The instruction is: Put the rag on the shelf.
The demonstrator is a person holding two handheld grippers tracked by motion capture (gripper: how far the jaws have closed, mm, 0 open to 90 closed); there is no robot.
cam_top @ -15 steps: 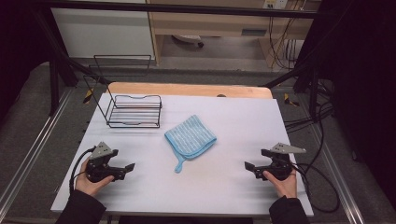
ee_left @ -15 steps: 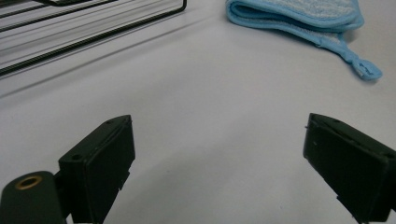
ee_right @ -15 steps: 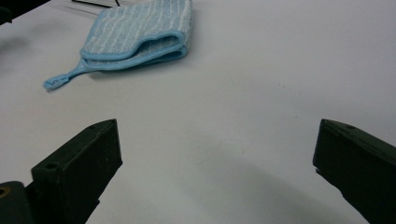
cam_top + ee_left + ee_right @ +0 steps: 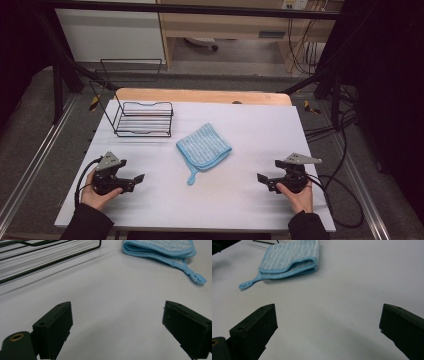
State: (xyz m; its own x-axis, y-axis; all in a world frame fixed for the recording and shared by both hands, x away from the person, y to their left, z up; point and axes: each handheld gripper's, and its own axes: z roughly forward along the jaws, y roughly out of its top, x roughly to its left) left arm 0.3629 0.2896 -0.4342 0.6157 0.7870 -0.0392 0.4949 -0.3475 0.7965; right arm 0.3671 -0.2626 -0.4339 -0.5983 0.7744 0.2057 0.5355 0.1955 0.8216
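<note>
While both claws rest near the worktop's (image 4: 260, 200) front edge, left claw (image 4: 136, 179) and right claw (image 4: 262, 178) stand released, nothing between their jaws, with bare white surface between them. Midway and farther back lies the folded blue cloth (image 4: 204, 145), its loop pointing toward the front. Left of it, near the far edge, the wire rack (image 4: 144, 119) holds nothing. In the left gripper view the rack (image 4: 37, 257) is cut off and blurred.
</note>
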